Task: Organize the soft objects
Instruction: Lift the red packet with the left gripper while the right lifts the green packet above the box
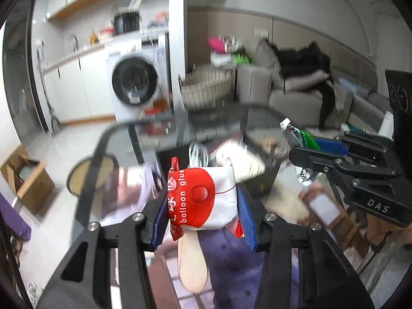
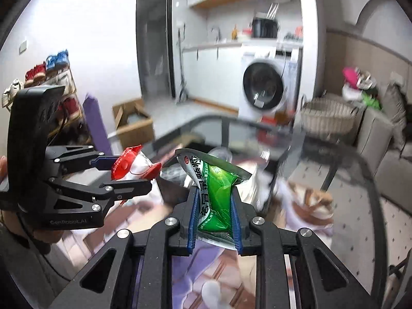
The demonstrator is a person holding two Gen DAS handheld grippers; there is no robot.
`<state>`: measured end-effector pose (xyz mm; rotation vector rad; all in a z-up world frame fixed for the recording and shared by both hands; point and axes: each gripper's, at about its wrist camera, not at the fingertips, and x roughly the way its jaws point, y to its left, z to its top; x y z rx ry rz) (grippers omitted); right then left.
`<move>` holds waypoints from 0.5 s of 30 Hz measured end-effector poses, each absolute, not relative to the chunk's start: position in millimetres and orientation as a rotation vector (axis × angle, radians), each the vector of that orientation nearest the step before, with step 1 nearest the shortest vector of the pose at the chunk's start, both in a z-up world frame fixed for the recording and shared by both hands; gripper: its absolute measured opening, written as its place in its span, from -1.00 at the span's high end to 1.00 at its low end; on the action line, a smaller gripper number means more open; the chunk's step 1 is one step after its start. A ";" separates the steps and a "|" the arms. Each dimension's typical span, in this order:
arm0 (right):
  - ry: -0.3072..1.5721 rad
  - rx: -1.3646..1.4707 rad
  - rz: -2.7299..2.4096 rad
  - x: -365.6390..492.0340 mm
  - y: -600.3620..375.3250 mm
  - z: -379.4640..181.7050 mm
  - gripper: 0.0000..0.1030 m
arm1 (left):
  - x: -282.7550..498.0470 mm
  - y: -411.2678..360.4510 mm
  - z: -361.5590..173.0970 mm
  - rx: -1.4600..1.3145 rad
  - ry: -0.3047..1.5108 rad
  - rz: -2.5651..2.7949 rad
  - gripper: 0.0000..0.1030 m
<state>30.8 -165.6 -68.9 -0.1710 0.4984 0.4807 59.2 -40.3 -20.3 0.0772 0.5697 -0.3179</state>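
My left gripper (image 1: 202, 200) is shut on a red and white packet marked "balloon glue" (image 1: 203, 198), held in the air above the table. The same packet (image 2: 131, 164) and left gripper (image 2: 128, 171) show at the left of the right wrist view. My right gripper (image 2: 215, 200) is shut on a green and silver pouch (image 2: 217, 185), also held up. That pouch (image 1: 298, 134) and the right gripper (image 1: 306, 145) show at the right of the left wrist view. Both packets hang over a cluttered printed cloth (image 2: 195, 270).
A glass table with a dark rim (image 2: 370, 180) lies below. A washing machine (image 2: 265, 87), a wicker basket (image 2: 327, 118), a grey sofa (image 2: 386, 134), a cardboard box (image 2: 134, 121) and a shoe rack (image 2: 51, 82) stand around the room.
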 end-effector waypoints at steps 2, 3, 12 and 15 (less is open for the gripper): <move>0.435 -0.154 0.486 22.8 -167.5 -57.5 0.58 | 51.8 -40.0 -11.1 0.083 0.492 -0.308 0.08; 0.404 -0.156 0.470 19.3 -169.1 -52.5 0.58 | 46.5 -39.7 -5.7 0.087 0.443 -0.296 0.08; 0.150 -0.087 0.418 -17.6 -187.2 -17.7 0.58 | 26.9 -16.9 16.3 0.066 0.216 -0.231 0.08; 0.132 -0.077 0.407 -22.8 -191.5 -13.0 0.58 | 30.1 -8.6 15.7 0.056 0.213 -0.226 0.08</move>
